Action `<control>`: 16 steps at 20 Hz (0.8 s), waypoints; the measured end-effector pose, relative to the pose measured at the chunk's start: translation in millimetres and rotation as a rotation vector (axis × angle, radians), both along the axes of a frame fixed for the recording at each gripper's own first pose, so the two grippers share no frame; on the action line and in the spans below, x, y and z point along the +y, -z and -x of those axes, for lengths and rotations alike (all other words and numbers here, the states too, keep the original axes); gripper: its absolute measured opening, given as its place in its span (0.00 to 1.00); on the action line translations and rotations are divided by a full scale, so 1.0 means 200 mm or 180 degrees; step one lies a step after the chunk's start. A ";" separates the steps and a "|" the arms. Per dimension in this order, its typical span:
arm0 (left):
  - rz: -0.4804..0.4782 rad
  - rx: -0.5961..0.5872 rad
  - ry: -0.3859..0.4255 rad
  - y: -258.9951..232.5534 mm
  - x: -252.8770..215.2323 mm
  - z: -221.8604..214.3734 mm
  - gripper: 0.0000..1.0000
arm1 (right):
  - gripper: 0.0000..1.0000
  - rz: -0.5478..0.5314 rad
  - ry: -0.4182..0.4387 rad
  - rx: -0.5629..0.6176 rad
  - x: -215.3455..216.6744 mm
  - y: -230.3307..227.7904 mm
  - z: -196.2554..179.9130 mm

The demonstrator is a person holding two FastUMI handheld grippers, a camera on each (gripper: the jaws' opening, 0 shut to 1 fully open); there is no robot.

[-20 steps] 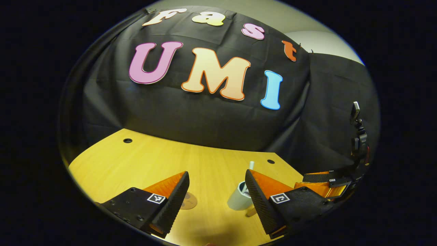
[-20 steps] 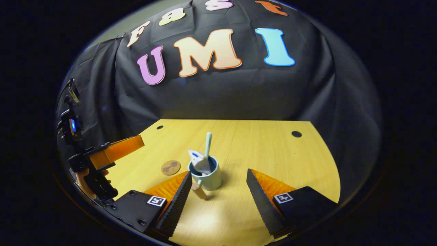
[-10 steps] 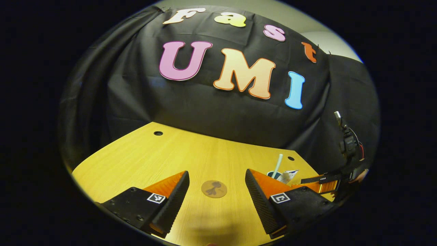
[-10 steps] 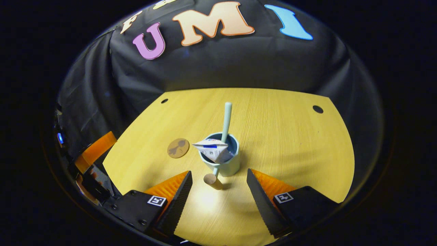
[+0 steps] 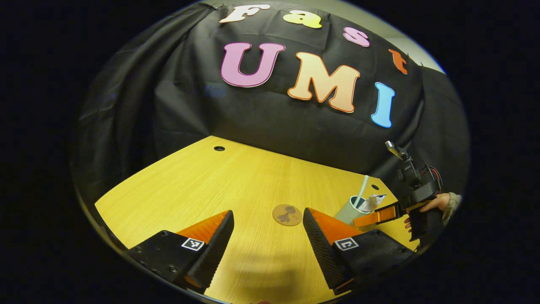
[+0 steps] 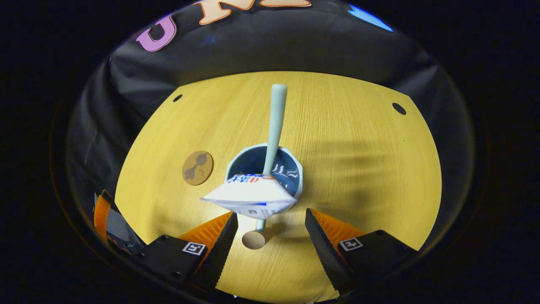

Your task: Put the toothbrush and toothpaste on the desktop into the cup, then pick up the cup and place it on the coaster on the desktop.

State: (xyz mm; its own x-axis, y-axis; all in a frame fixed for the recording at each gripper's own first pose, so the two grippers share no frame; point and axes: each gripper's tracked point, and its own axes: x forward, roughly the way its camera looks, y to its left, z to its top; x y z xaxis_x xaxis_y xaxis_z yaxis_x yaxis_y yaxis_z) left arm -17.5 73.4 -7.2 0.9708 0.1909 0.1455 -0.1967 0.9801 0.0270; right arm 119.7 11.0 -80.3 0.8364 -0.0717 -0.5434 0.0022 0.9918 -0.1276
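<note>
Desk: yellow wooden desktop under the black cloth wall; it carries the cup, the coaster and little else

Cup: pale cup standing upright near the middle of the desktop in the right gripper view, seen from steeply above; its wooden-ended handle points toward 6 o'clock, straight at the gap between that view's own fingers; in the left gripper view the cup sits at about 3 o'clock, half hidden behind a finger

Contents: toothbrush stands in the cup, its long axis leaning from the cup's mouth toward 12 o'clock; toothpaste rests in the cup too, its flat crimped end sticking out over the rim toward 7 o'clock; so the loading step looks done

Coaster: round brown coaster lies flat at 9 o'clock of the cup, near it but not touching; nothing stands on it yet

Right gripper: right gripper has its fingers spread wide apart, holding nothing; the cup lies just ahead at 12 o'clock and the handle sits between the fingers' lines; it looks the nearer tool, so the lift is judged to fall to it

Left gripper: left gripper likewise spread apart and empty; the coaster lies just ahead at 12 o'clock

Key relation: the carry would run from the cup toward 9 o'clock in the right gripper view; the overhanging toothpaste might foul a grasp near the rim
</note>
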 end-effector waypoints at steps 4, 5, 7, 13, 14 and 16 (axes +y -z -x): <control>0.0110 0.0079 -0.0084 0.06 0.05 0.03 0.95 | 0.87 0.0197 0.0017 0.0231 0.00 0.08 -0.03; 0.0134 0.0103 -0.0104 0.08 0.07 0.03 0.96 | 0.89 0.0249 0.0022 0.0280 0.00 0.10 -0.03; 0.0182 0.0146 -0.0145 0.10 0.09 0.04 0.96 | 0.74 0.0297 0.0055 0.0318 -0.01 0.11 -0.04; 0.0357 0.0245 -0.0111 0.17 0.08 0.01 0.95 | 0.46 0.0379 0.0094 0.0321 -0.04 0.11 -0.05; 0.0362 0.0266 -0.0097 0.18 0.07 0.01 0.95 | 0.41 0.0406 0.0077 0.0304 -0.04 0.11 -0.05; 0.0346 0.0291 -0.0073 0.19 0.06 0.00 0.96 | 0.32 0.0438 0.0068 0.0267 -0.04 0.10 -0.05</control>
